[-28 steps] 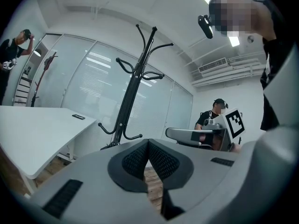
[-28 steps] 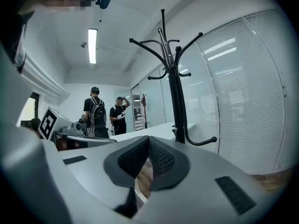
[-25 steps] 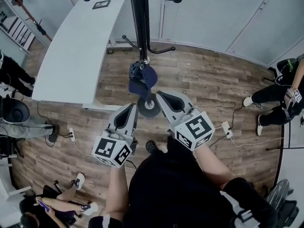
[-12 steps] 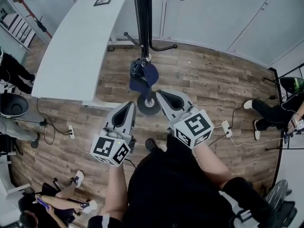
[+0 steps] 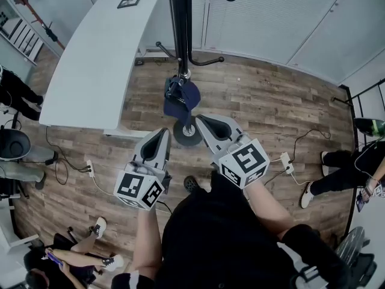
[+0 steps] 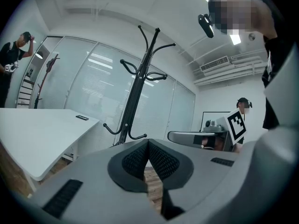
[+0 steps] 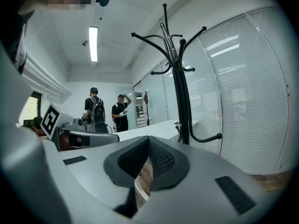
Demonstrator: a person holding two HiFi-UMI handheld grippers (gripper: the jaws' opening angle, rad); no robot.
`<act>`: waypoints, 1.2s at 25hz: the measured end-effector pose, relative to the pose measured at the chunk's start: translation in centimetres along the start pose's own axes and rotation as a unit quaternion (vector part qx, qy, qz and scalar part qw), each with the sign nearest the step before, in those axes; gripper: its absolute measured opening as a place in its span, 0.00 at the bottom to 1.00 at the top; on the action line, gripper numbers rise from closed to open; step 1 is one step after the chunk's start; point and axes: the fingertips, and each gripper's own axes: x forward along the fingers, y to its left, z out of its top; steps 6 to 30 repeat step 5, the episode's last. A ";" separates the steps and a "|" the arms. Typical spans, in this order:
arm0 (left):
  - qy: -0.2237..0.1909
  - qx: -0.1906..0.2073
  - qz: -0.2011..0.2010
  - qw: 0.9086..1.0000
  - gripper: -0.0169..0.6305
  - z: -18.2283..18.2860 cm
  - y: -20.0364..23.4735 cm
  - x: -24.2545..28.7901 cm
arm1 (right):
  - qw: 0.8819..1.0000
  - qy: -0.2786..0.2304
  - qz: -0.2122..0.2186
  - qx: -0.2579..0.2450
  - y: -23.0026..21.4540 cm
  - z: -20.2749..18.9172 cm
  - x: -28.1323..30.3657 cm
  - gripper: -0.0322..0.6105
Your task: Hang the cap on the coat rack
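A navy cap hangs from a low hook of the black coat rack, just above the rack's round base. My left gripper is shut and holds nothing; it sits close to my body, short of the base. My right gripper is shut and empty too, its tip near the base and below the cap. In the left gripper view the rack rises ahead of the closed jaws. The right gripper view shows the rack beyond its own closed jaws. Neither gripper view shows the cap.
A long white table stands left of the rack, with a small dark object on it. Glass partition walls run behind. Power strips and cables lie on the wood floor. People stand or sit at the left edge and right edge.
Both grippers stay shut and almost in place. The cap still hangs on the rack. The person at the right edge has shifted position.
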 end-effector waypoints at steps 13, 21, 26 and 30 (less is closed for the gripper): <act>0.001 -0.002 0.000 1.000 0.05 0.0 0.2 0.2 | 1.000 0.004 -0.002 0.001 -0.2 0.0 0.2 0.10; 0.001 -0.002 0.000 1.000 0.05 0.0 0.2 0.2 | 1.000 0.004 -0.002 0.001 -0.2 0.0 0.2 0.10; 0.001 -0.002 0.000 1.000 0.05 0.0 0.2 0.2 | 1.000 0.004 -0.002 0.001 -0.2 0.0 0.2 0.10; 0.001 -0.002 0.000 1.000 0.05 0.0 0.2 0.2 | 1.000 0.004 -0.002 0.001 -0.2 0.0 0.2 0.10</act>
